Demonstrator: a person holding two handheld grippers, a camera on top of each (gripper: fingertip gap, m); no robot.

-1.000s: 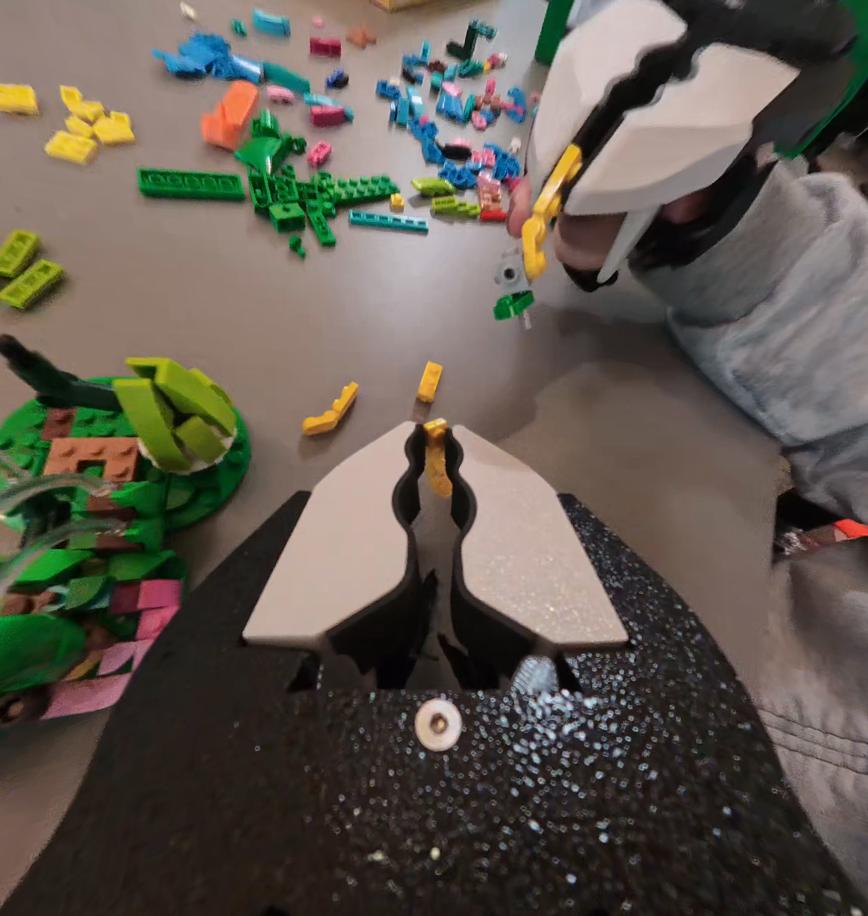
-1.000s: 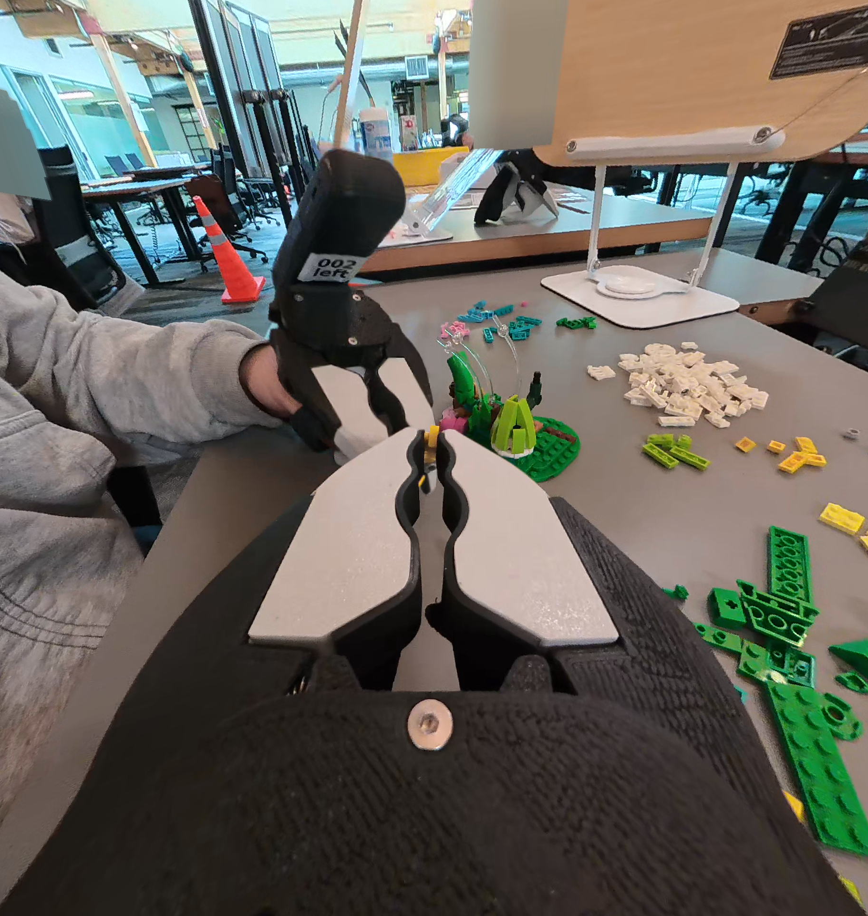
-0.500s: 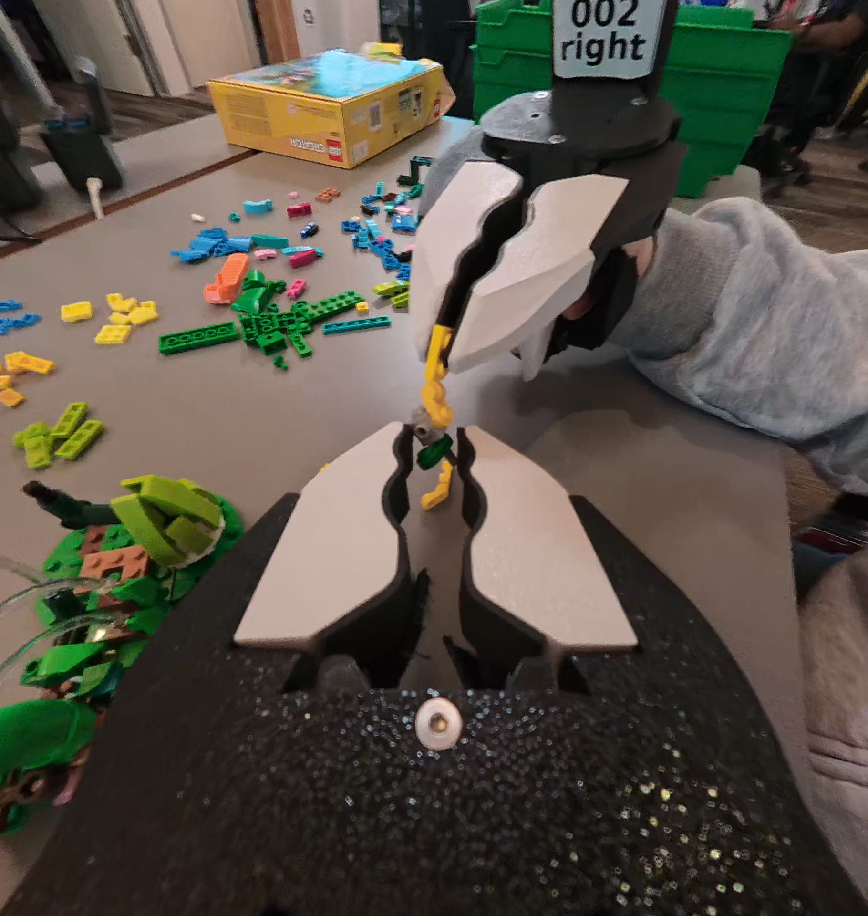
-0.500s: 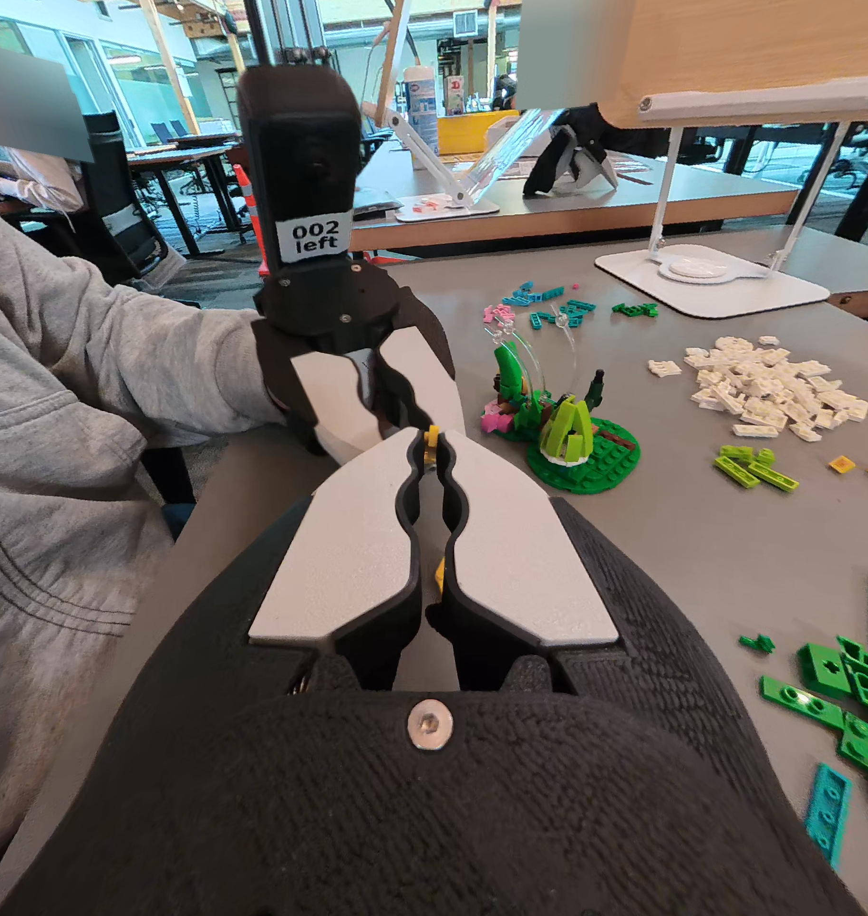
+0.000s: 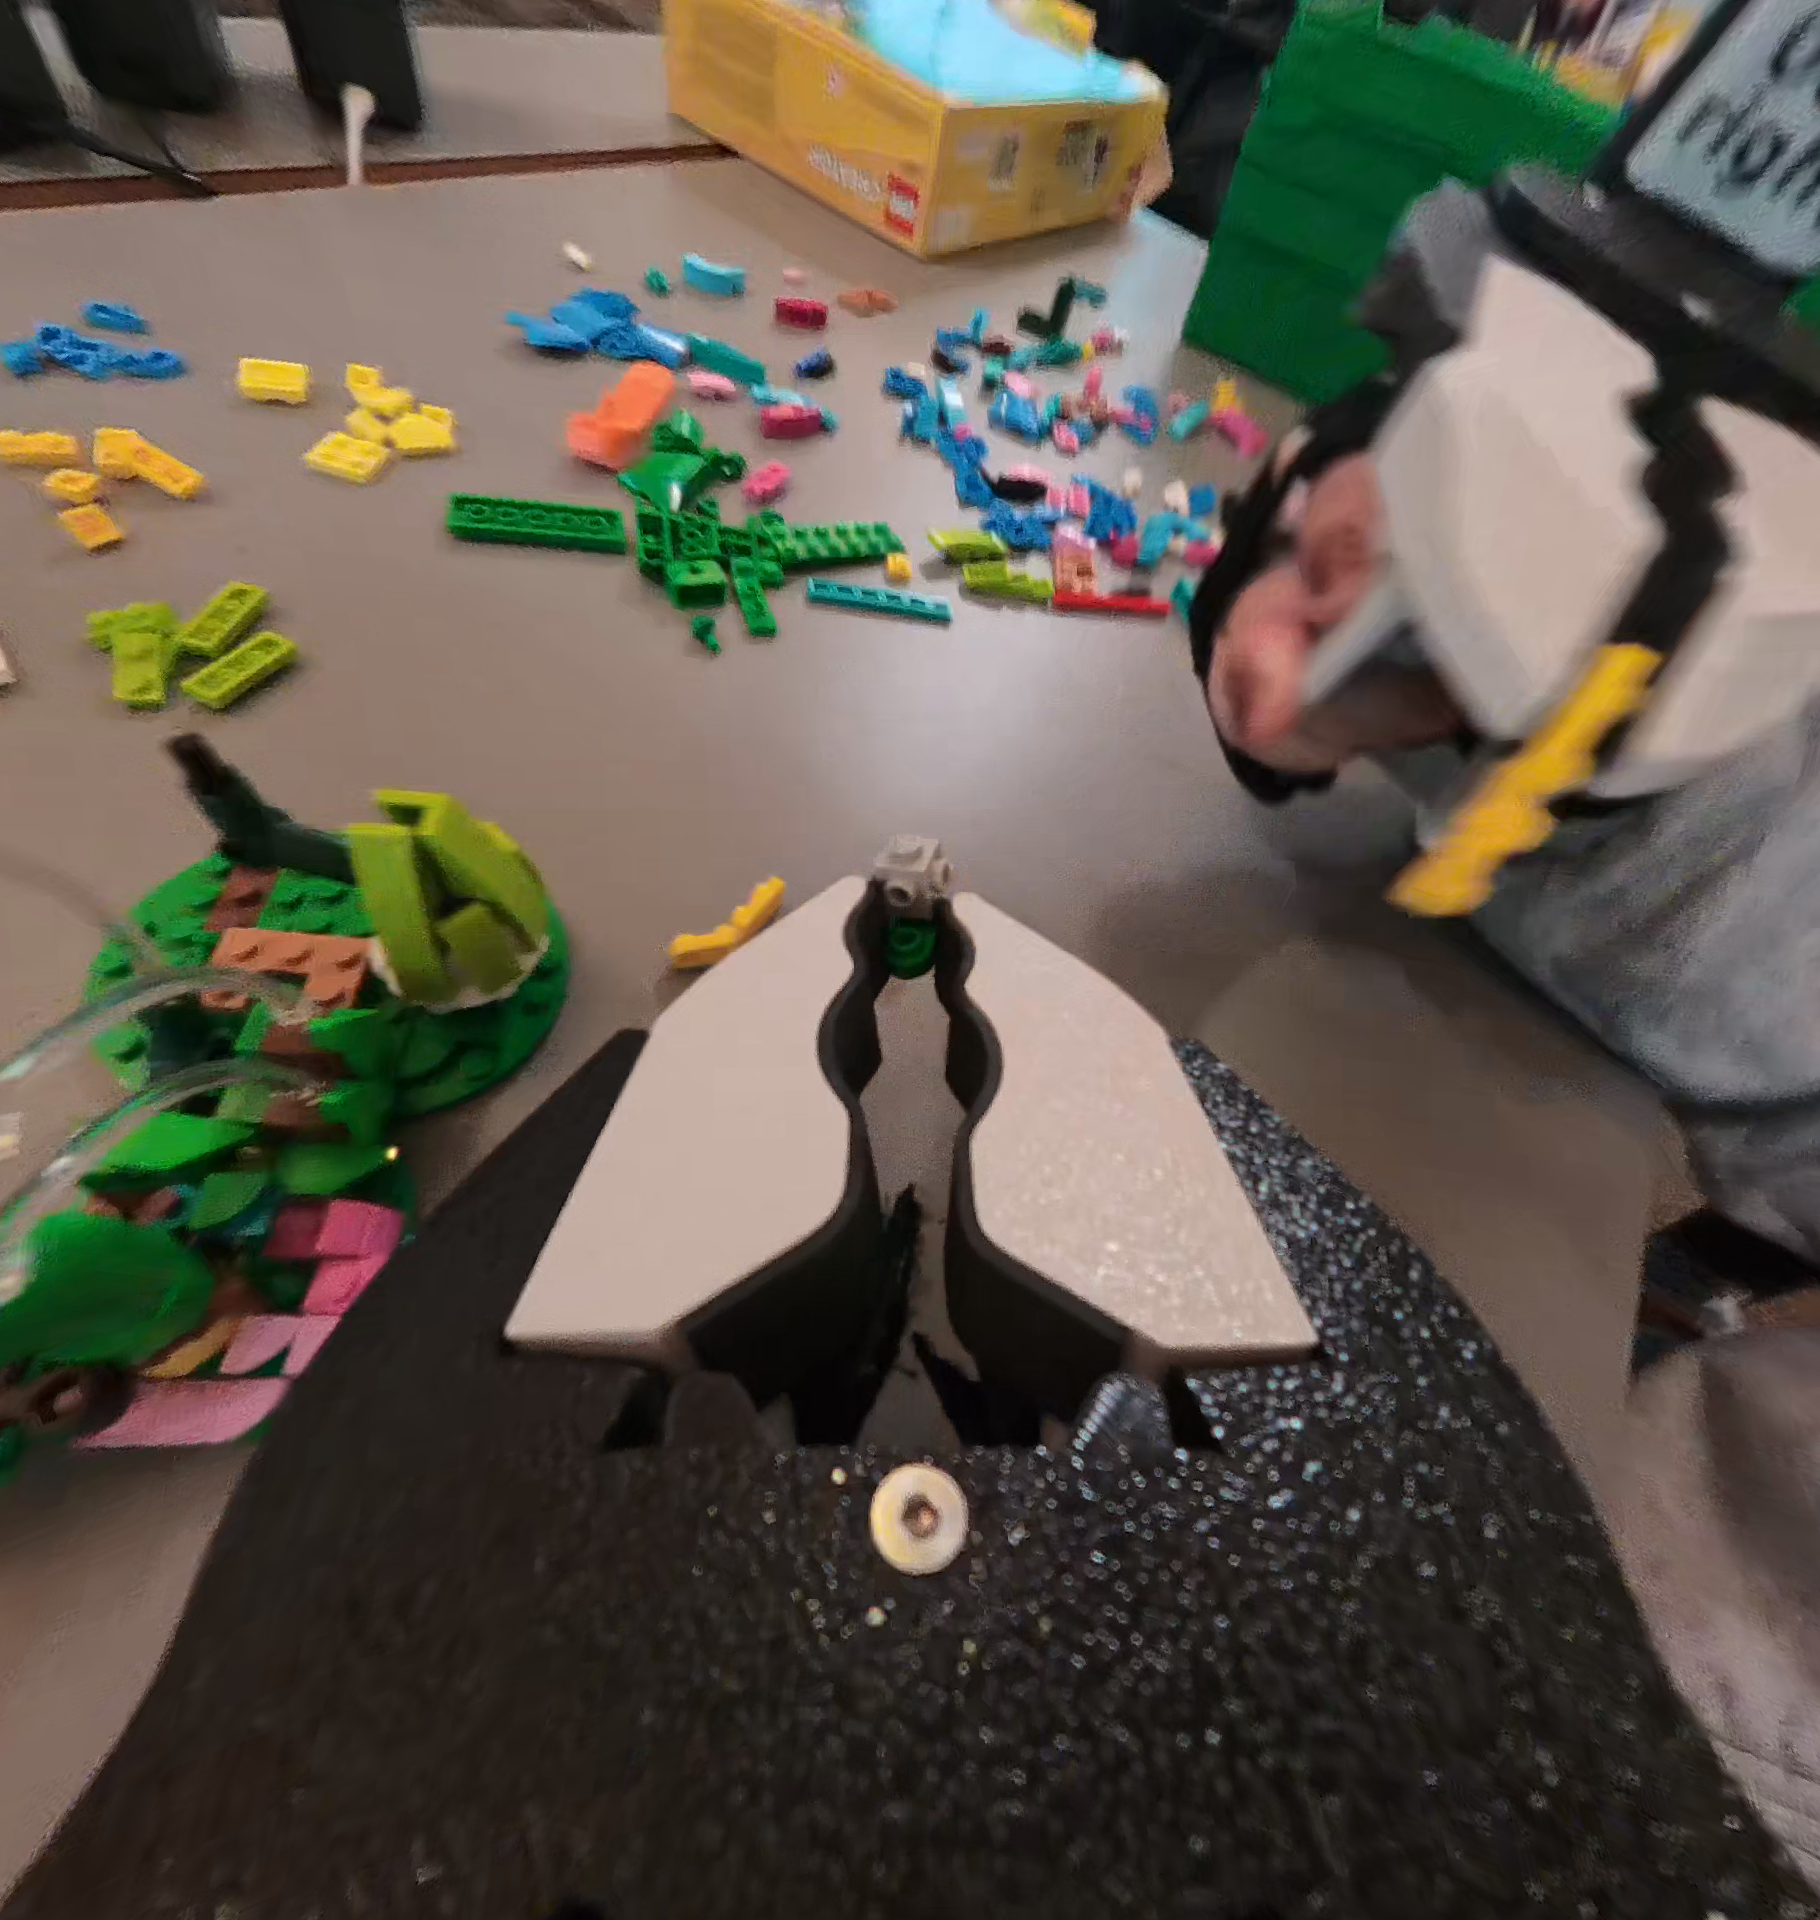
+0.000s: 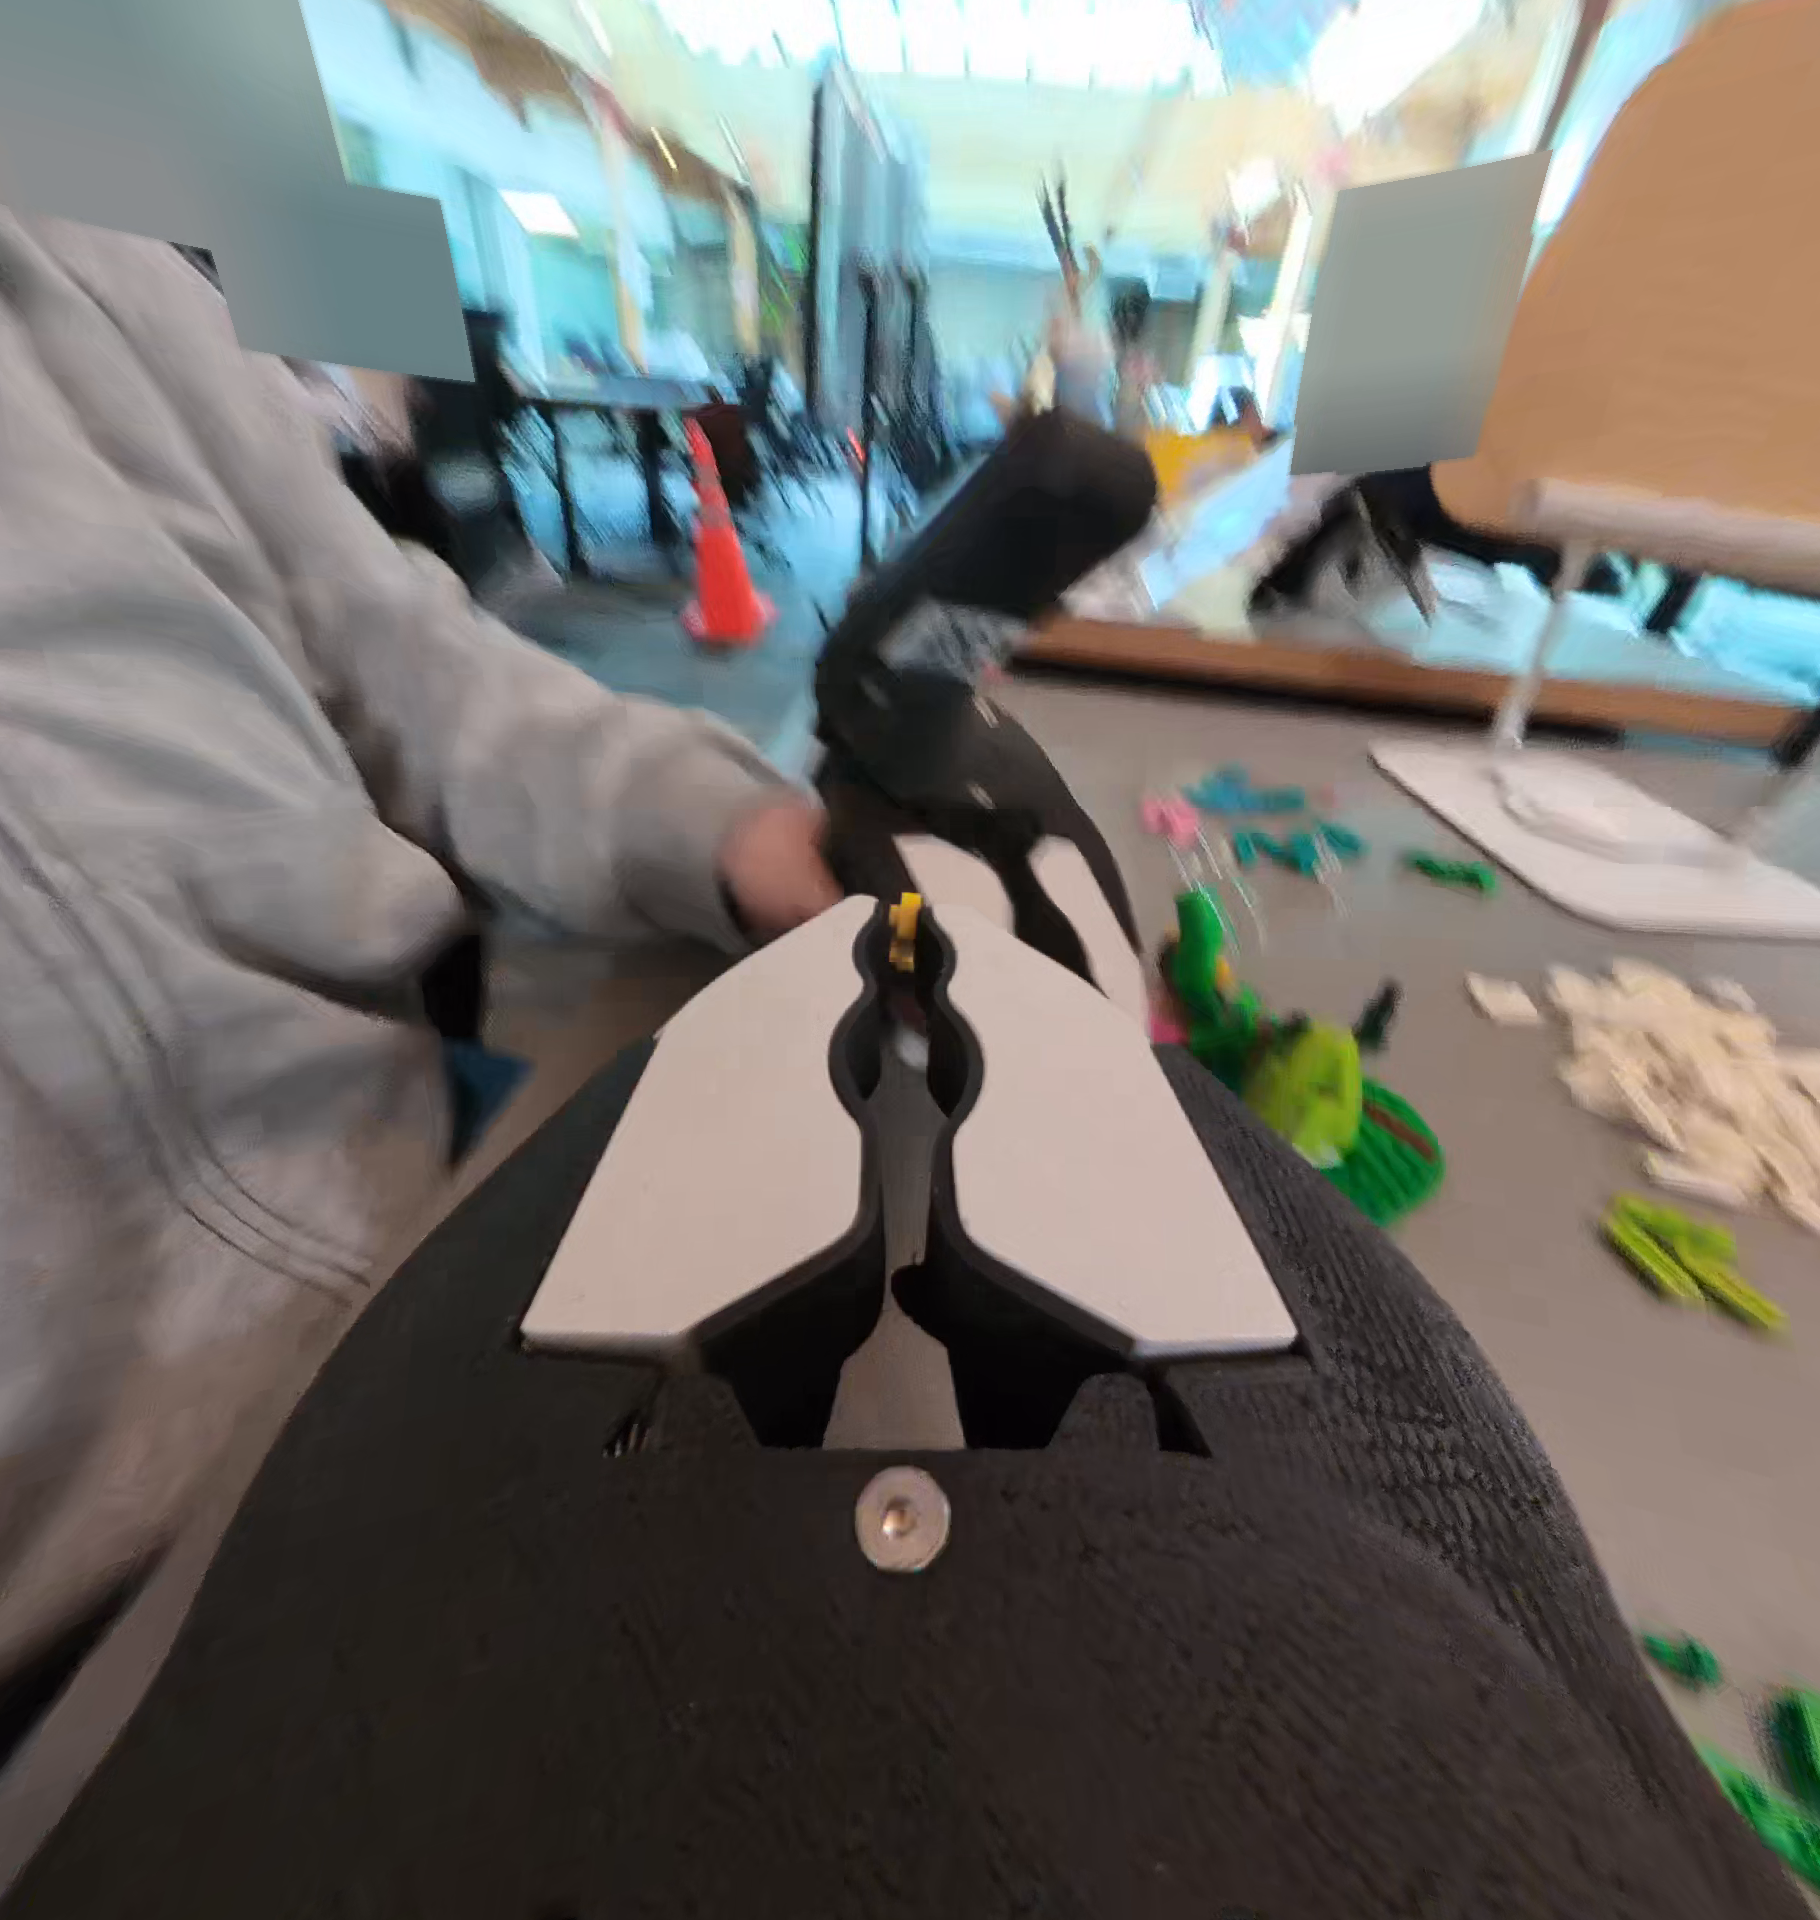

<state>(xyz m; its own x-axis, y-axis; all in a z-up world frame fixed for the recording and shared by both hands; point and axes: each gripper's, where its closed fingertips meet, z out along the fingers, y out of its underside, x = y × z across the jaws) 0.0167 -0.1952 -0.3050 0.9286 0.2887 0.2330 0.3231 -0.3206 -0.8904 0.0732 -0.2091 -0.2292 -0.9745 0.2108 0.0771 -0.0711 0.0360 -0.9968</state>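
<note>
Now they've pulled apart: the left gripper (image 5: pixel 908 914) clamps the small grey-and-green piece (image 5: pixel 911 904) above the bench (image 5: pixel 885 727), while the right gripper (image 6: pixel 904 935) pinches the yellow piece (image 6: pixel 902 928), away from it.

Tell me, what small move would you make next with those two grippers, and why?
Probably bring the right gripper back toward the left gripper. The right one pinches a yellow jagged piece; the left pinches a green piece topped by a grey studded cube, and they are apart.
</note>
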